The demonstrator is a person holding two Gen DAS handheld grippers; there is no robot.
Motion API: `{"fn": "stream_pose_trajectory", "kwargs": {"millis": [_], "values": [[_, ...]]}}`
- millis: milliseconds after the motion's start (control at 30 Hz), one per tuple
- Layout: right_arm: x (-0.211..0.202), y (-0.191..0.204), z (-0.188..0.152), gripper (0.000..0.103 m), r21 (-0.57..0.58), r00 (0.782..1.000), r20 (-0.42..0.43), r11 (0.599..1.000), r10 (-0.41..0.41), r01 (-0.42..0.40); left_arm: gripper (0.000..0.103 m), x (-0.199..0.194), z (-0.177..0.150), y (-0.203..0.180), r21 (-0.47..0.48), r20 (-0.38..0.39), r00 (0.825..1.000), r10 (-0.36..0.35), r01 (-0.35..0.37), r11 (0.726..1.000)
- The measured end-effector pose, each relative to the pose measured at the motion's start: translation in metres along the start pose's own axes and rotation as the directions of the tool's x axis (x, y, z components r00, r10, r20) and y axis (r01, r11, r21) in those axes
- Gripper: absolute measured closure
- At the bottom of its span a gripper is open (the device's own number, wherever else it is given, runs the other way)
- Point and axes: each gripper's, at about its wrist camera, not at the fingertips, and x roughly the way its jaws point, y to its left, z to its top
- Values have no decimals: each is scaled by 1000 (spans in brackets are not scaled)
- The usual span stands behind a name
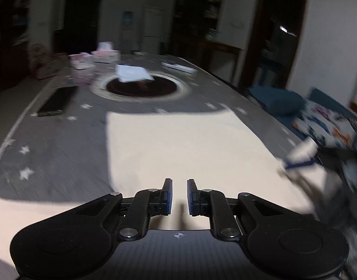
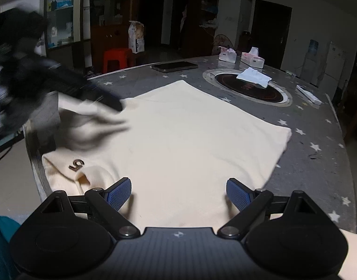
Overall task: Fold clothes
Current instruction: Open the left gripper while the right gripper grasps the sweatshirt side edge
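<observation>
A cream garment [image 2: 190, 130] lies flat on the grey star-patterned table [image 2: 307, 170], partly folded into a rectangle, with a small dark logo [image 2: 76, 164] near its front left corner. It also shows in the left wrist view [image 1: 178, 144]. My right gripper [image 2: 178, 191] is open wide just above the garment's near edge and holds nothing. My left gripper [image 1: 179, 196] hovers over the garment with its pads a narrow gap apart and nothing between them. It appears blurred at the left of the right wrist view [image 2: 103, 100], over the garment's left part.
A round dark hotplate inset [image 2: 248, 88] with a white cloth [image 2: 254, 75] on it sits mid-table. A phone [image 2: 175, 66], tissue boxes [image 2: 252, 58] and a white strip [image 2: 309, 95] lie beyond. A red stool [image 2: 116, 58] stands past the table's far edge.
</observation>
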Motion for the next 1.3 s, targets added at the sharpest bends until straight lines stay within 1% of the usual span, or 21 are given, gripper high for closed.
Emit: {"fn": "stream_pose_trajectory", "kwargs": {"millis": [100, 333, 400, 567, 633, 733, 800, 833, 867, 933, 1033, 1167, 1233, 1300], "values": [[8, 4, 1, 13, 0, 1000, -6, 1000, 12, -12, 88, 18, 18, 16, -58, 15, 999, 32, -31, 998], [15, 3, -5, 12, 28, 999, -33, 999, 18, -17, 89, 66, 35, 47, -156, -48, 997, 68, -74, 985], [15, 0, -7, 11, 45, 999, -34, 999, 22, -20, 90, 75, 33, 54, -168, -62, 994, 88, -97, 981], [10, -3, -10, 11, 75, 1000, -22, 997, 15, -13, 90, 74, 31, 66, -169, -51, 988, 147, -153, 974], [2, -6, -12, 11, 116, 1000, -1, 993, 10, -10, 90, 72, 30, 68, -172, -47, 986, 158, -164, 971], [-9, -15, -21, 11, 200, 1000, 16, 980, -21, 18, 87, 67, 29, 64, -168, -40, 986, 162, -167, 972], [-14, -25, -29, 11, 255, 999, 8, 966, -38, 35, 79, 61, 29, 56, -162, -25, 988, 153, -156, 974], [-17, -30, -33, 11, 278, 999, 3, 960, -50, 47, 71, 57, 29, 50, -149, -13, 990, 142, -143, 978], [-20, -34, -37, 11, 296, 998, 0, 953, -64, 61, 67, 51, 27, 42, -128, -2, 992, 128, -127, 984], [-27, -44, -44, 11, 333, 995, -5, 938, -97, 93, 63, 40, 23, 26, -86, 19, 995, 99, -97, 992], [-33, -58, -55, 13, 362, 984, -30, 915, -176, 175, 57, 26, 15, 4, -50, 27, 998, 49, -47, 998], [-43, -71, -62, 15, 397, 972, -35, 889, -233, 227, 52, 11, 0, -21, -24, 26, 1000, -5, 6, 1000], [-51, -84, -68, 15, 442, 958, -36, 855, -286, 272, 51, 7, -7, -31, -9, 23, 1000, -20, 20, 1000], [-59, -100, -75, 18, 492, 938, -49, 809, -344, 323, 51, 4, -14, -41, 7, 13, 999, -38, 38, 999]]}}
